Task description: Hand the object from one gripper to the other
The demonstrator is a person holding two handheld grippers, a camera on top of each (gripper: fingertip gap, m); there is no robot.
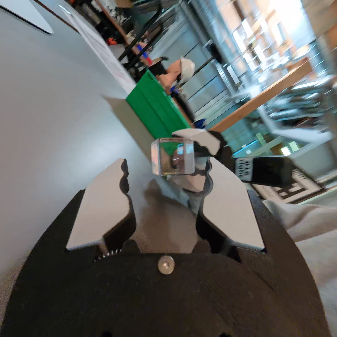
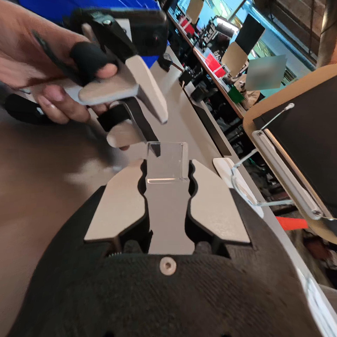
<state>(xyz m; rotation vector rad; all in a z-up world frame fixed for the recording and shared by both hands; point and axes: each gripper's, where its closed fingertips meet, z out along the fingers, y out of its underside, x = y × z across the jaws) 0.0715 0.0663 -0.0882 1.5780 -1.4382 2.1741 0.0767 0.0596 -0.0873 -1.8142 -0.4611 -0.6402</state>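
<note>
A clear plastic cube (image 2: 166,162) is pinched between the fingertips of my right gripper (image 2: 167,164), which is shut on it. In the left wrist view the cube (image 1: 172,158) hangs in the air just ahead of my left gripper (image 1: 166,160), whose jaws stand wide open and do not touch it. The right gripper (image 1: 182,158) reaches in there from the right, one finger above and one below the cube. In the right wrist view the left gripper (image 2: 160,136) comes in from the upper left, held by a hand (image 2: 54,73), with one fingertip close behind the cube's corner.
A grey-white table (image 1: 54,109) lies below. A green crate (image 1: 155,109) stands on its far part and a black-and-white patterned sheet (image 1: 291,186) lies at the right. A dark panel with a metal wire stand (image 2: 300,136) is close on the right. Desks and shelves are beyond.
</note>
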